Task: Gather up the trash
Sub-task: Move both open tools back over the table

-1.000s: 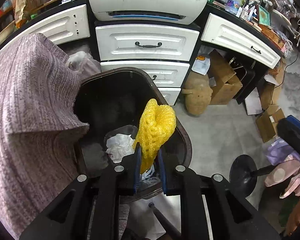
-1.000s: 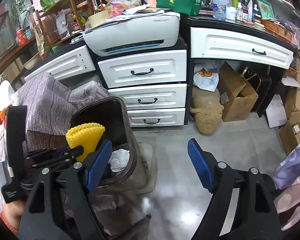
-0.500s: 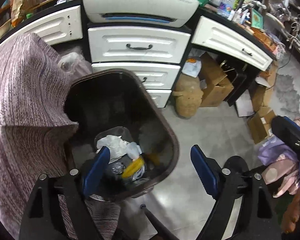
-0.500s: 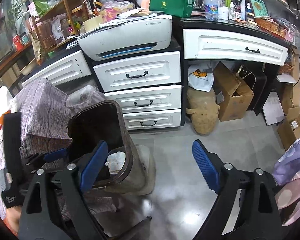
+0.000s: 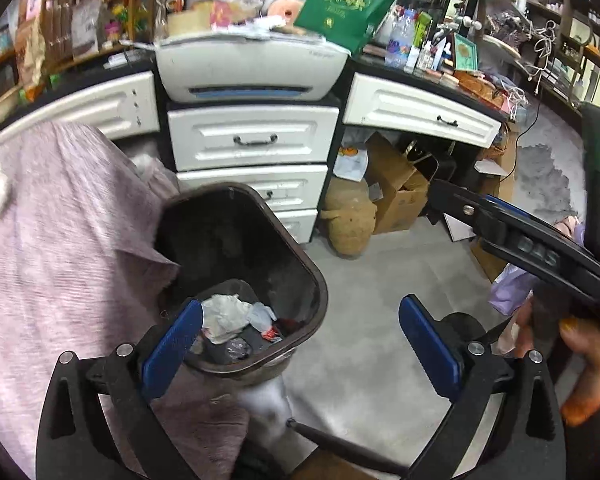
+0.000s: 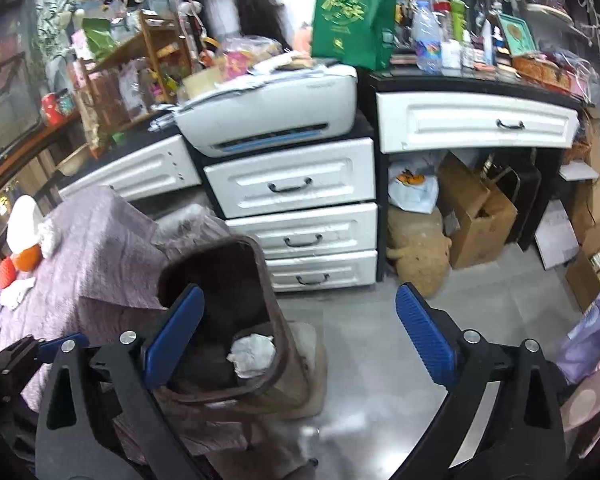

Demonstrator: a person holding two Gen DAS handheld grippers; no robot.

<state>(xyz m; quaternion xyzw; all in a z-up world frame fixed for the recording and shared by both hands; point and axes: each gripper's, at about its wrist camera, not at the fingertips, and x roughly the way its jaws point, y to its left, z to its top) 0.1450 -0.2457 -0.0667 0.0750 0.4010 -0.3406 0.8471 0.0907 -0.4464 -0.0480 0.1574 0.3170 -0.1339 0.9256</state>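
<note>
The left gripper (image 5: 300, 336) hangs above and just to the near side of the dark brown trash bin (image 5: 260, 232), its blue pads spread wide with nothing between them; its jaws have just been opening, and the yellow mesh it carried a second ago is no longer in its grasp. I cannot pick that yellow piece out in the bin from here, though crumpled white paper (image 5: 224, 314) and small wrappers lie at the bottom, so it has most likely dropped among them. The right gripper (image 6: 298, 332) is likewise wide apart and empty, its jaws having just been opening too, and it points down toward the floor beside the bin, probably kept out of the way while the other hand unloads. The bin stands on the grey floor (image 5: 364, 288) against a chair draped in mauve knitted cloth (image 5: 60, 240), close in front of the white drawers (image 5: 256, 140) of the desk, a spot that keeps it within easy reach. More scraps, white and orange, rest on the cloth at the far left of the right wrist view (image 6: 24, 252), likely the next to gather.
</note>
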